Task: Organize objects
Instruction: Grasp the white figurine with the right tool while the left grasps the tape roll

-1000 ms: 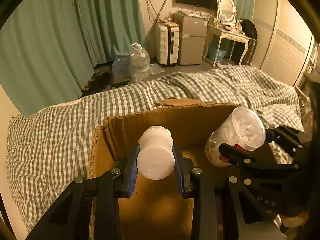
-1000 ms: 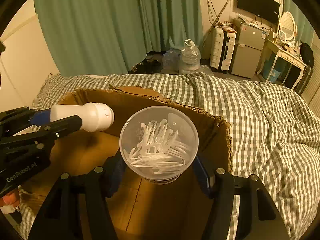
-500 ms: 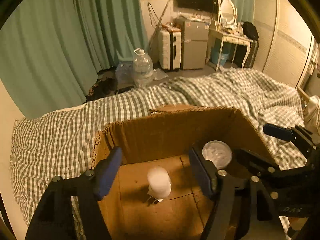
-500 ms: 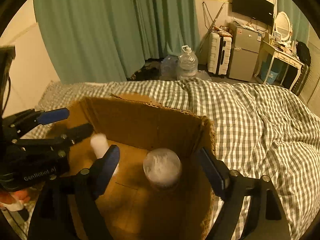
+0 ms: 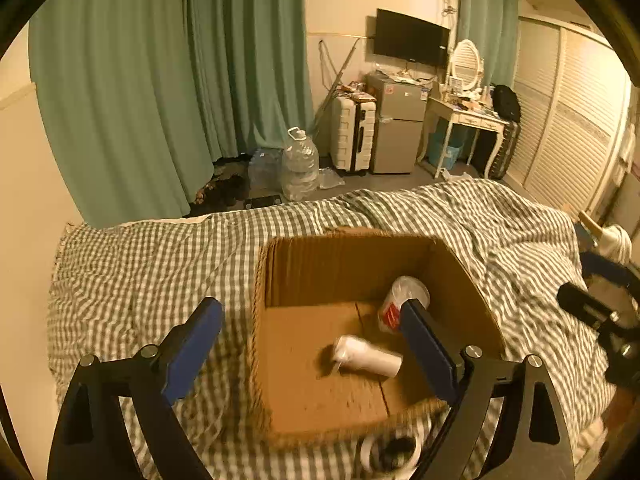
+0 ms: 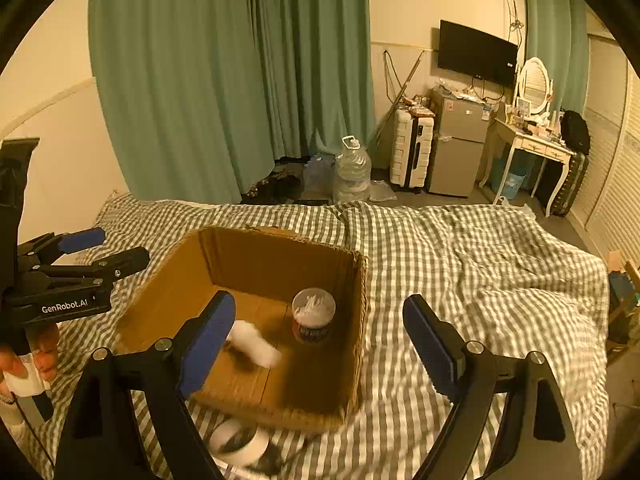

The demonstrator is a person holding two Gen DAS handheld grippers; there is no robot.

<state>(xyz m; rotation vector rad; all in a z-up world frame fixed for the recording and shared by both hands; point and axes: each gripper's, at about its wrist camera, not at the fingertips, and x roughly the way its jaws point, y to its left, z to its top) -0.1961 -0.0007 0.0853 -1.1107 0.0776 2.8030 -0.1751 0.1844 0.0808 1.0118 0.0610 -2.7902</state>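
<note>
Reading "GenRobot.AI" on left claw (image 6: 102,248); both claws wide, empty; right claw (image 6: 320,340) above cardboard box (image 6: 360,280).

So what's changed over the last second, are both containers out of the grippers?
Yes. Left gripper let go of the white bottle, now lying on its side in the cardboard box. Right gripper released the clear jar, standing upright inside. Both grippers opened and backed away. The box stayed put.
</note>
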